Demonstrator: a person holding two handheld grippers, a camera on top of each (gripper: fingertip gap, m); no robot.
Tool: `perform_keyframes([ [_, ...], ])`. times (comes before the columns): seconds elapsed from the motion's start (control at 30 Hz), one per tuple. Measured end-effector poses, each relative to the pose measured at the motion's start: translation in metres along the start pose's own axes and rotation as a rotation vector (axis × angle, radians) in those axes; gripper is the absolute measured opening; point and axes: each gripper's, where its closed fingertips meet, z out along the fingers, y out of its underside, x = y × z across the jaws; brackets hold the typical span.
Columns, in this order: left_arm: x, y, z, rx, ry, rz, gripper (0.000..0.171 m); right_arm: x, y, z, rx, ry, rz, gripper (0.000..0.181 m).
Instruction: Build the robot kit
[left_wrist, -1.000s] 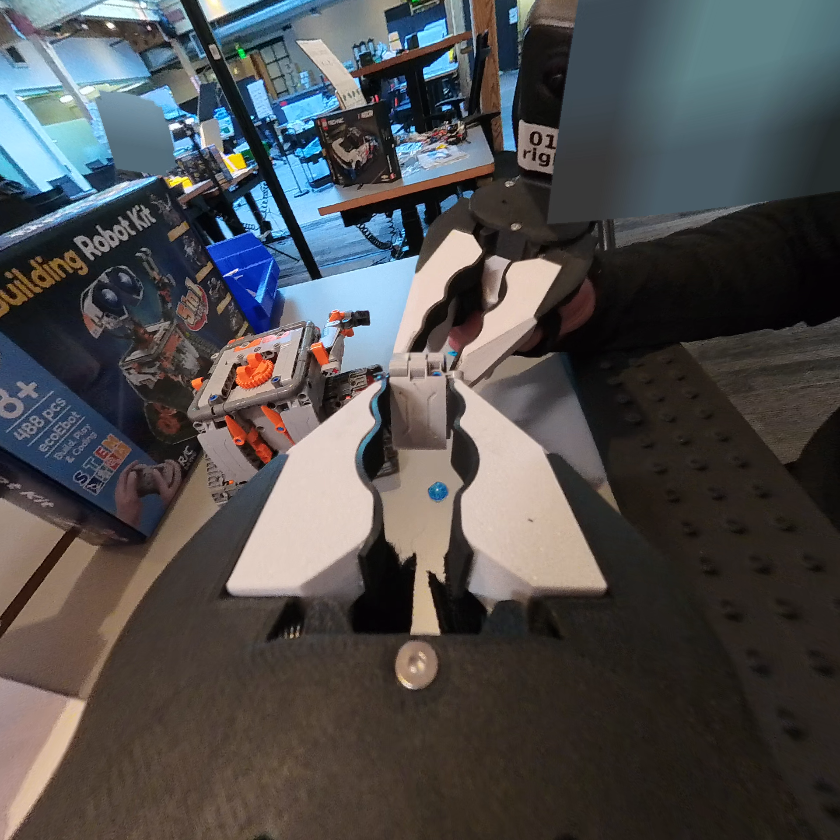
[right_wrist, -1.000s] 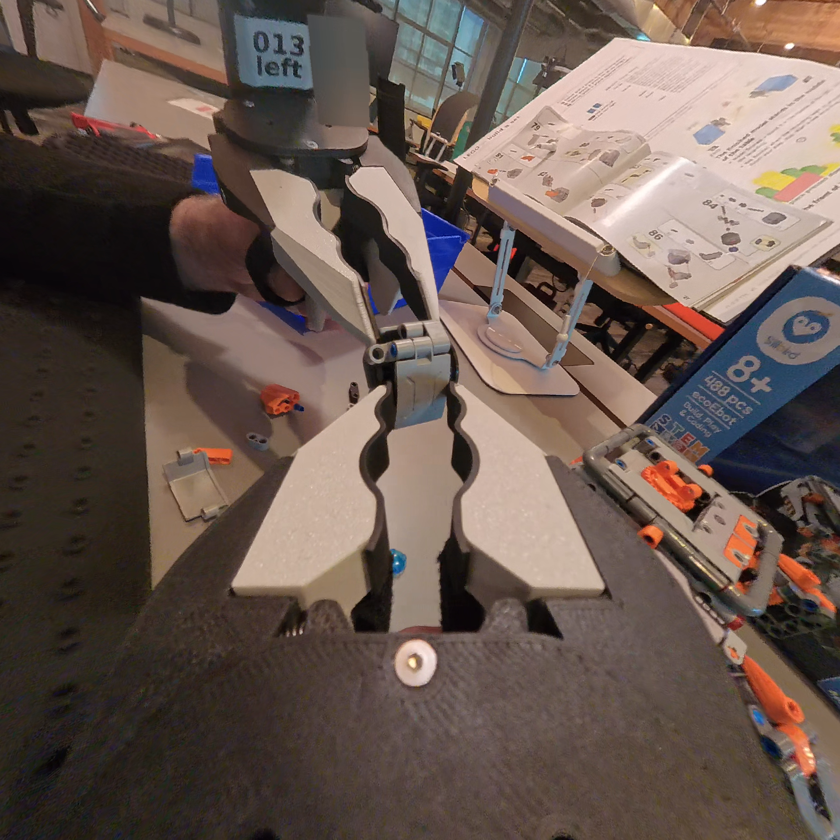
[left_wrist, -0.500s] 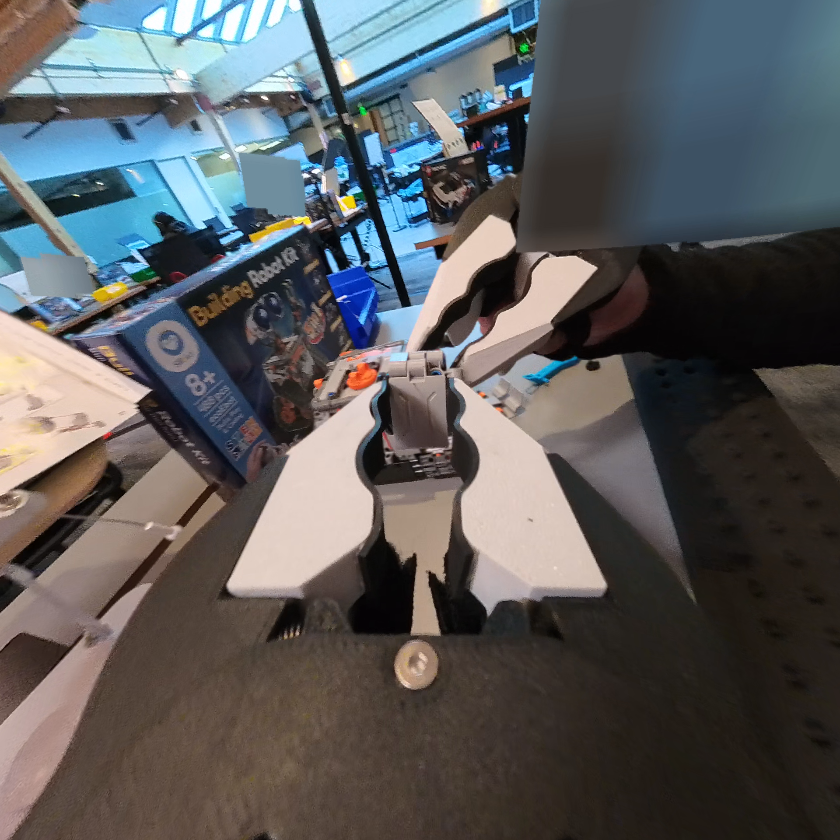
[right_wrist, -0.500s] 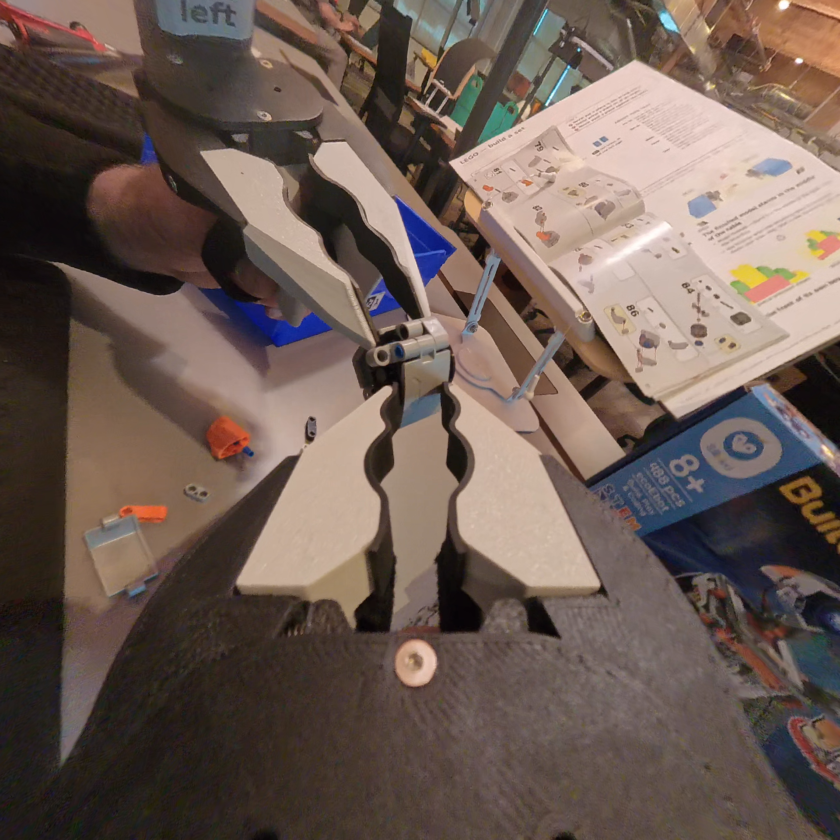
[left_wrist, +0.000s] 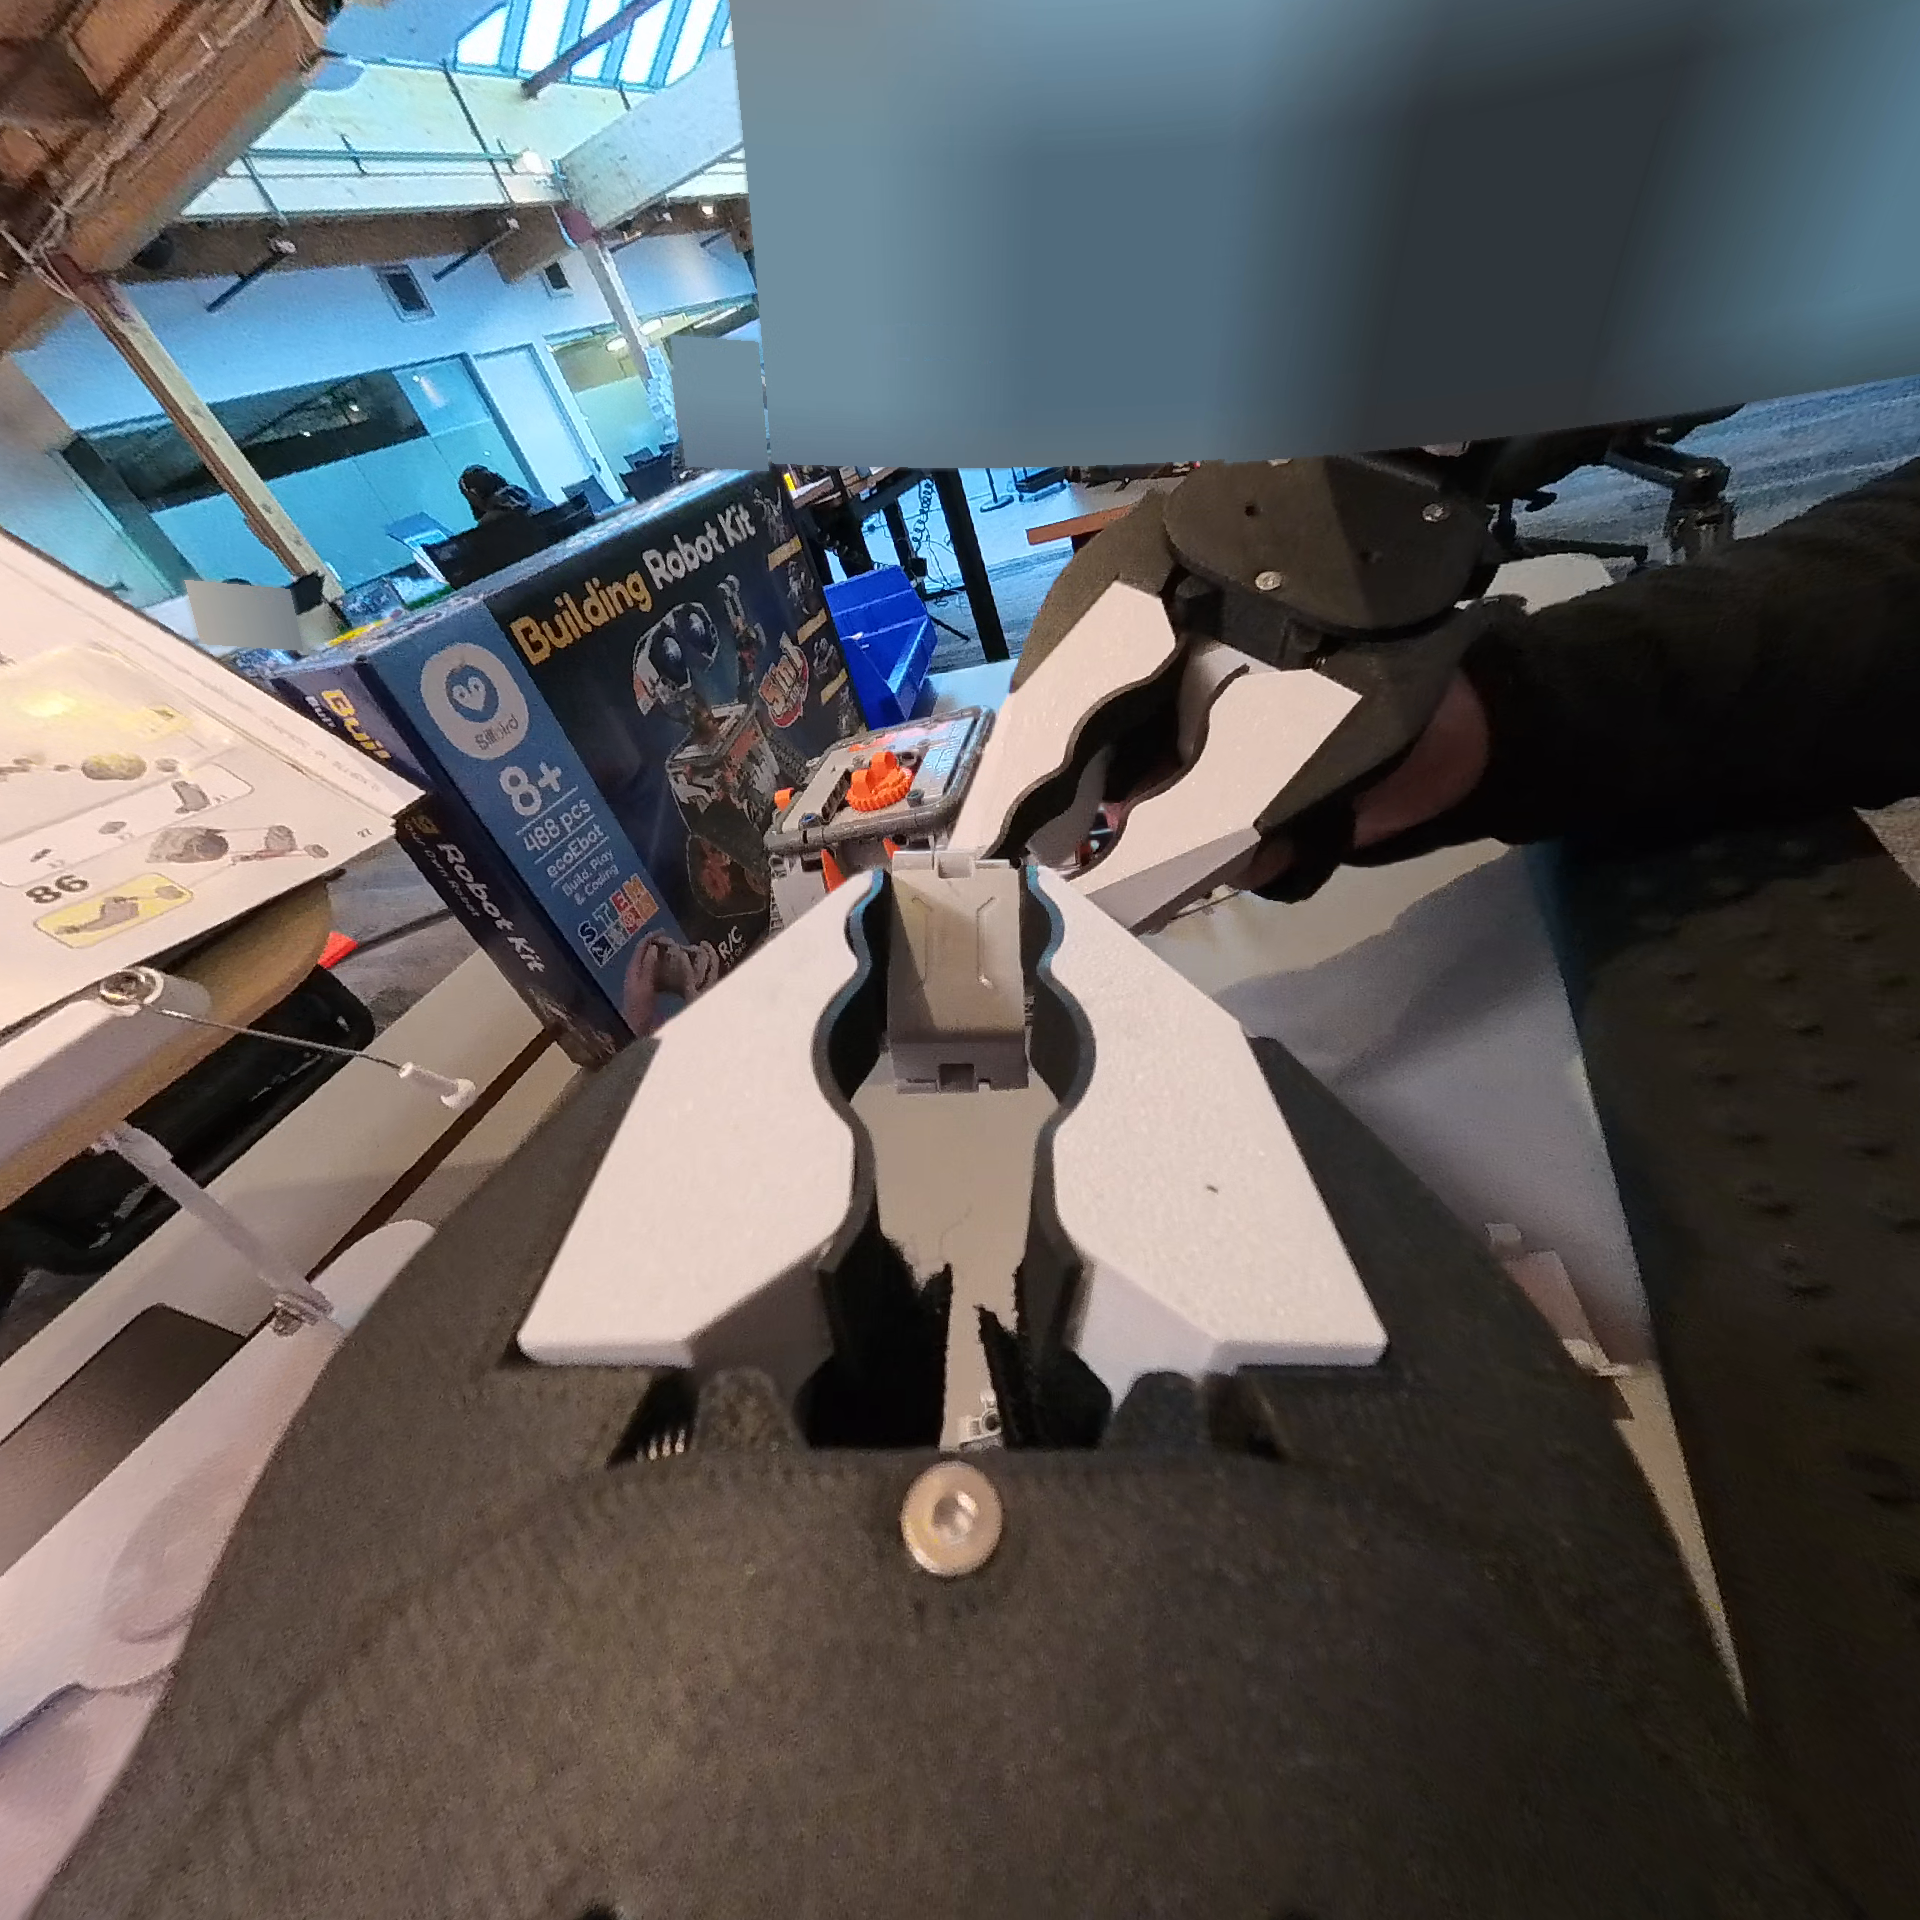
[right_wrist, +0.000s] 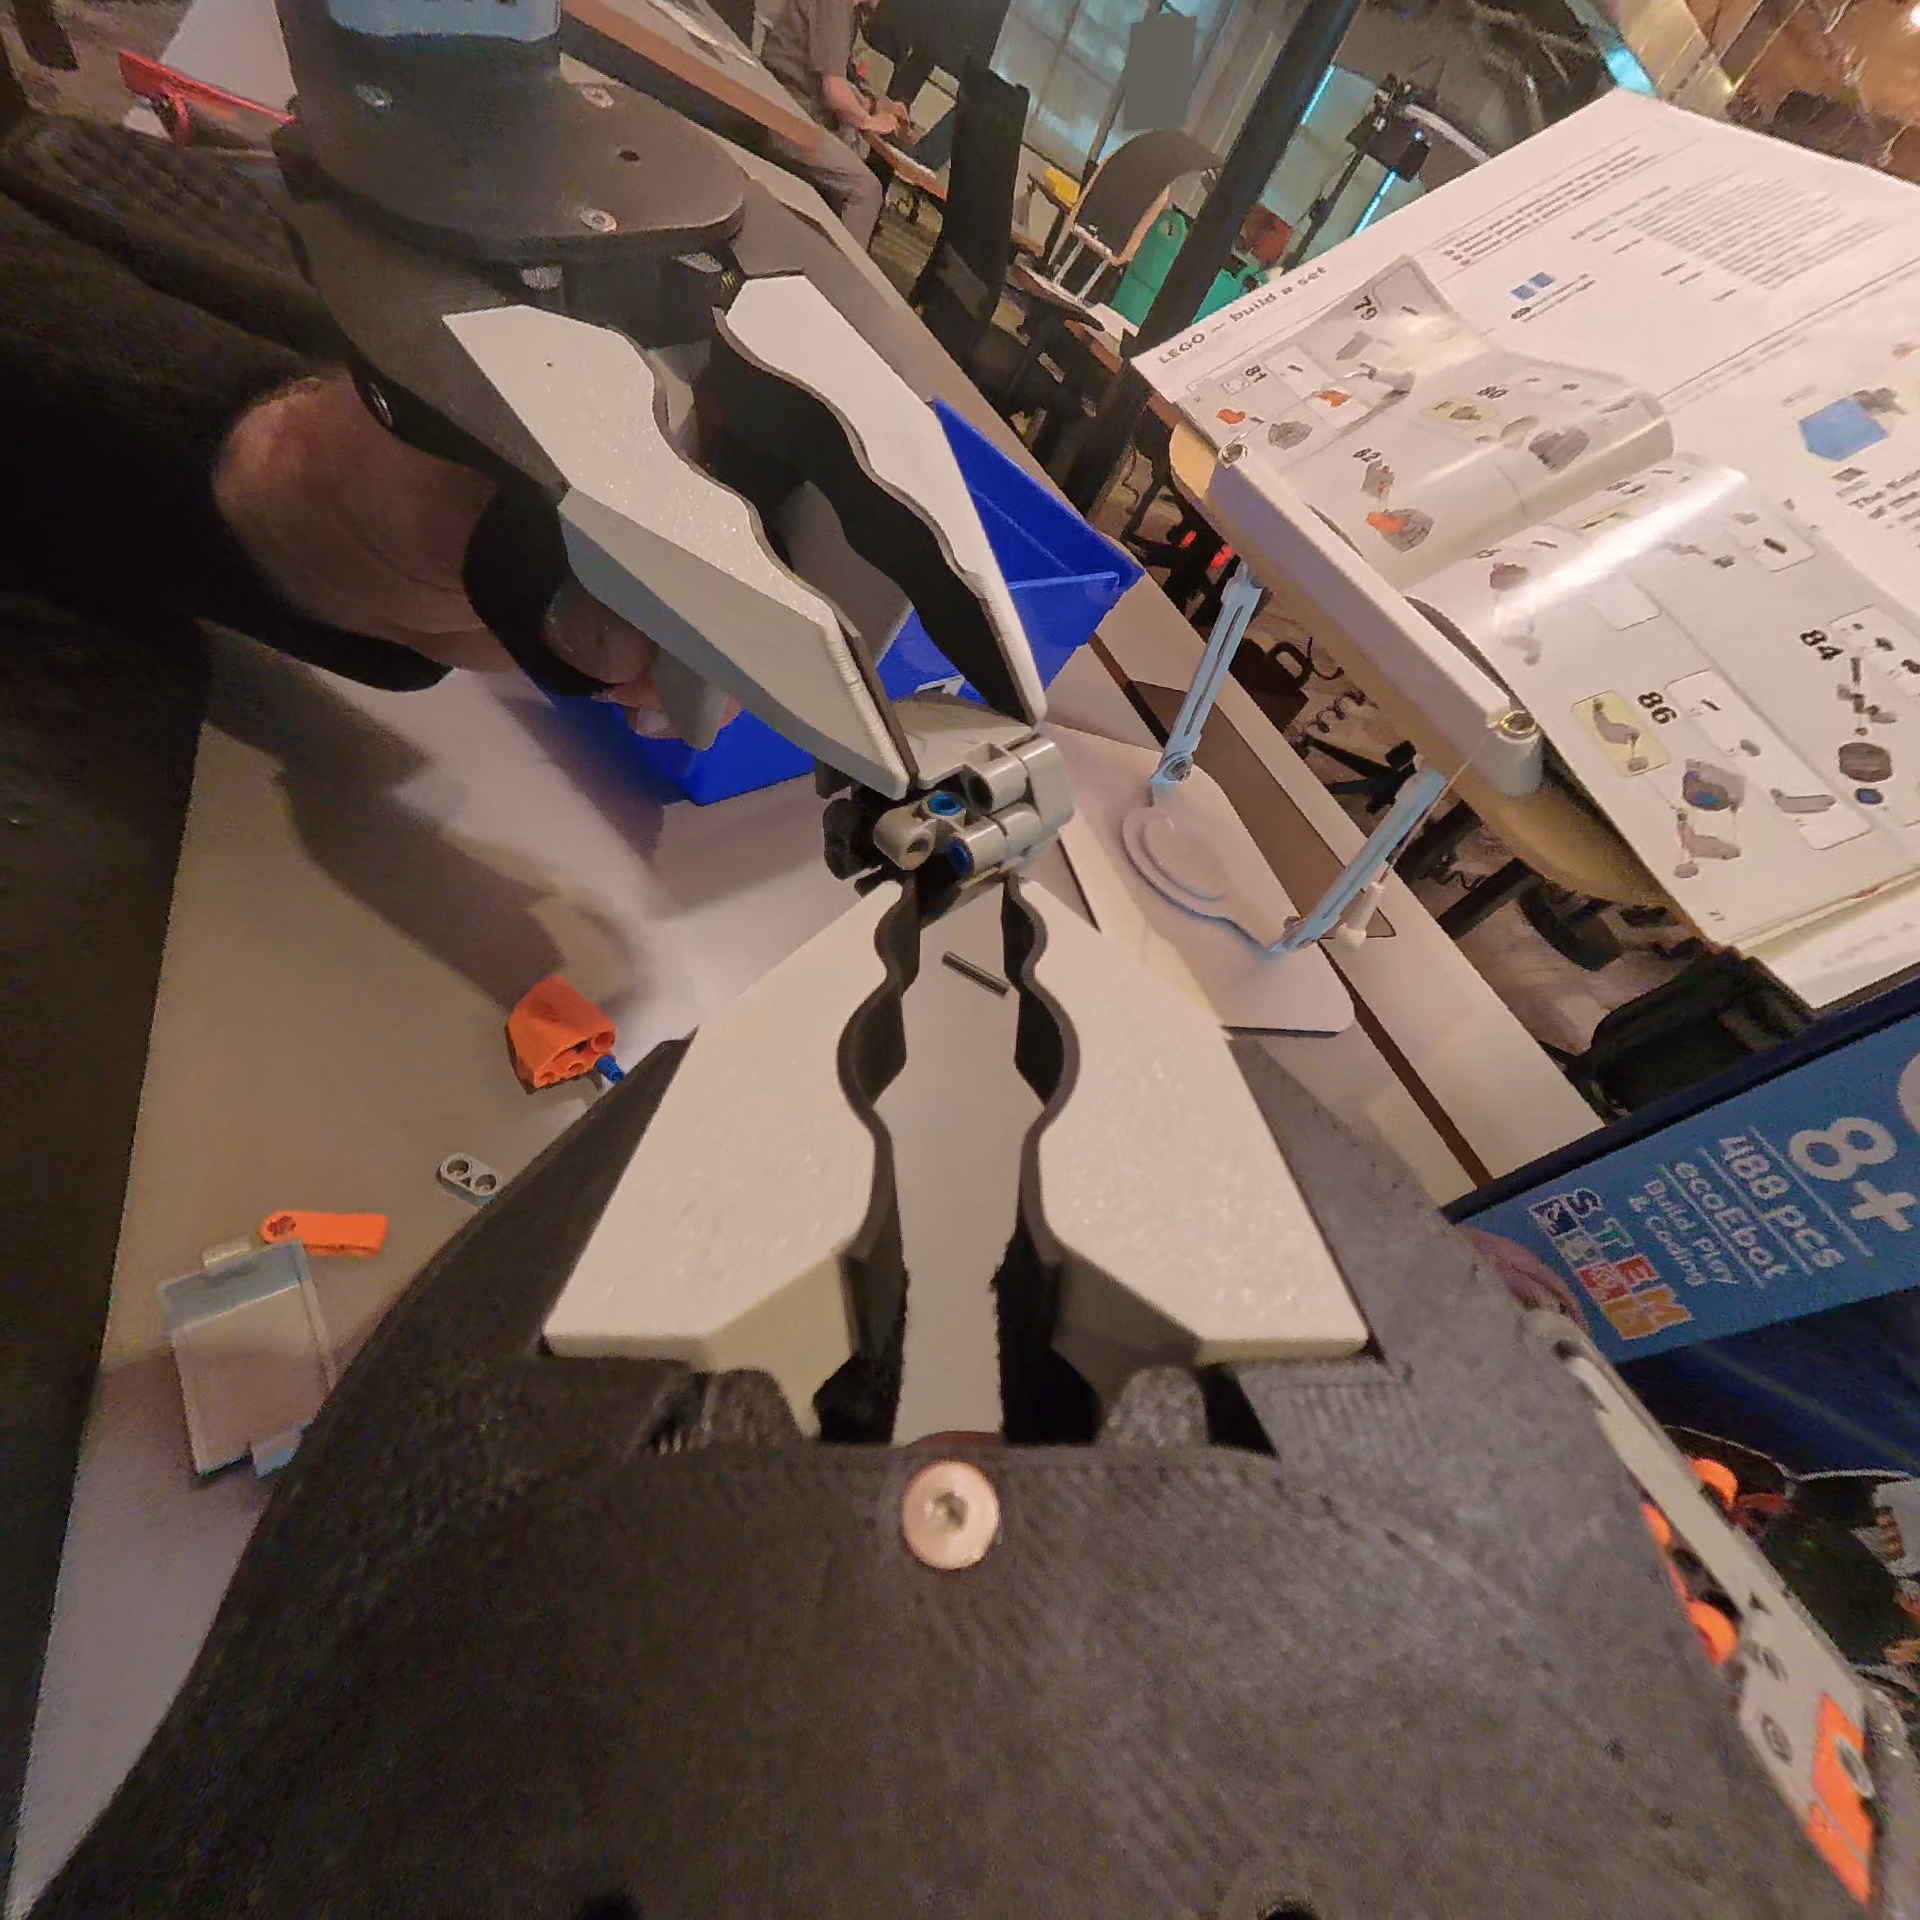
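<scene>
The main hazard, as I judge it, is a drop. The grey brick assembly (left_wrist: 956, 987) hangs in the air above the bench (right_wrist: 312, 987), out toward the edge where the blue bin (right_wrist: 1029, 582) stands. If the two claws pull or twist against each other, it could pop loose and fall among the scattered parts or off the bench. A swing sideways could also knock the kit box (left_wrist: 623, 748) at the bench's edge, the instruction booklet (right_wrist: 1558, 468) on its stand, or the part-built model (left_wrist: 883, 769) in front of the box. A hard squeeze might split the small joints apart.

The left gripper (left_wrist: 956, 883) pinches the assembly by its flat panel, fingers pressed against both sides. The right gripper (right_wrist: 956, 894) has its tips drawn close together at the assembly's other end. Whether they actually clamp it I cannot tell.

The assembly is small and light grey. It has a smooth panel with a moulded groove, rounded tube connectors across one end, blue pins in the holes and a dark piece beside them.

An orange wedge brick (right_wrist: 556, 1029), a grey flat panel (right_wrist: 244, 1351), an orange beam (right_wrist: 327, 1231) and a two-hole grey link (right_wrist: 470, 1176) lie loose near the bench's near edge.
</scene>
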Motion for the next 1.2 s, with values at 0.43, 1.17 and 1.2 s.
perform_keyframes([
  [0.43, -0.001, 0.008, 0.004, 0.01, -0.015, -0.023, 0.022, 0.003, 0.009, -0.001, -0.014, 0.04, -0.019, 0.012],
  [1.17, -0.002, 0.009, 0.005, 0.041, 0.027, -0.093, 0.022, 0.004, 0.011, 0.0, 0.029, -0.004, 0.076, 0.018],
  [1.2, -0.002, 0.009, 0.005, 0.046, 0.034, -0.097, 0.022, 0.004, 0.011, 0.0, 0.035, -0.015, 0.097, 0.021],
])
